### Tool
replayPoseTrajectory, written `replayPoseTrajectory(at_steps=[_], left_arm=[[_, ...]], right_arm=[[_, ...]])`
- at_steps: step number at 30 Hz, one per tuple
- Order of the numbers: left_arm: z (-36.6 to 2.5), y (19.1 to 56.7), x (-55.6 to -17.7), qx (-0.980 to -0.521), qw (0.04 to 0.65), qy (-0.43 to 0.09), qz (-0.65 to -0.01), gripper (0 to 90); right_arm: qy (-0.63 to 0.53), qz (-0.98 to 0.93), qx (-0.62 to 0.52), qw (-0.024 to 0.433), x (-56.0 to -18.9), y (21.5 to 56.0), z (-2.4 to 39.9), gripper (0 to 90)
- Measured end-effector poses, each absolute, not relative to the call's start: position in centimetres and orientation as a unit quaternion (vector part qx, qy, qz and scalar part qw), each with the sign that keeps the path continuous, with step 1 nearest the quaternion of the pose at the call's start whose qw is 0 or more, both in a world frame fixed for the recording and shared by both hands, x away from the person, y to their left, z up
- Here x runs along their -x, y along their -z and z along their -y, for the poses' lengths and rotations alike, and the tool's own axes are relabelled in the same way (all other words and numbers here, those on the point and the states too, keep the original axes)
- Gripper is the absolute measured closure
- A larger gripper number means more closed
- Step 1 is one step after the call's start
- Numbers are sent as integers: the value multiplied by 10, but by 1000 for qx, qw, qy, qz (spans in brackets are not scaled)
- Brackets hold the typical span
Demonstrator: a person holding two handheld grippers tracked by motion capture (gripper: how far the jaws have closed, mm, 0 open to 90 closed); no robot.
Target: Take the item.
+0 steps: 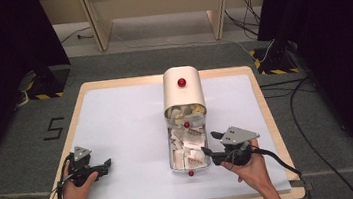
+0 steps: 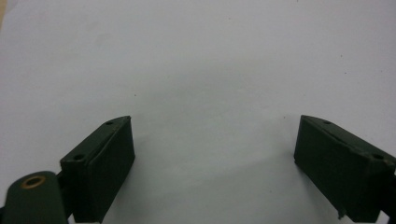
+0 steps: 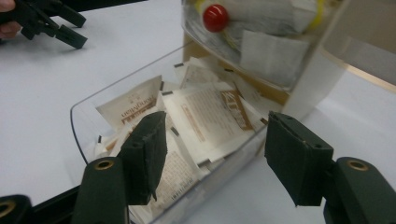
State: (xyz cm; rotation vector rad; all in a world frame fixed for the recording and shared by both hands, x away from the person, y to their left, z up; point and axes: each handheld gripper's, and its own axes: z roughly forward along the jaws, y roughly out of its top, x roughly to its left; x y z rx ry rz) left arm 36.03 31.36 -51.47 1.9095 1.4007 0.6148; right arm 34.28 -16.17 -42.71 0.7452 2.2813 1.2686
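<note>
Fingers (image 3: 299, 163) of the right gripper (image 1: 209, 151) stand apart, gripping nothing, straddling the near wall of the clear plastic drawer of paper sachets (image 3: 205, 126) pulled out mid-worktop, seemingly for picking, while the left gripper (image 1: 102, 167) rests open aside.

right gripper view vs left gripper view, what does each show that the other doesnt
Right gripper view: a clear drawer of paper sachets, a red knob, the cream box it slides from, and the left tool far off. Left gripper view: its own tool, open over nothing. Both: black jaws apart, the white table cover.
</note>
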Motion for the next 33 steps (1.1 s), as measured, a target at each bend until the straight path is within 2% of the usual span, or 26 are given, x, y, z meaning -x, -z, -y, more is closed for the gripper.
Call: replayPoseTrajectory(at_steps=[9, 23, 33], left_arm=[[-314, 515, -360, -734, 341, -237, -538, 114], [-314, 515, -360, -734, 340, -236, -538, 114], [-314, 515, -360, -734, 341, -236, -538, 114]], right_arm=[[-450, -833, -252, 202, -348, 433, 140, 426], [-424, -850, -233, 207, -369, 440, 109, 419], [-410, -856, -234, 209, -375, 450, 101, 437]])
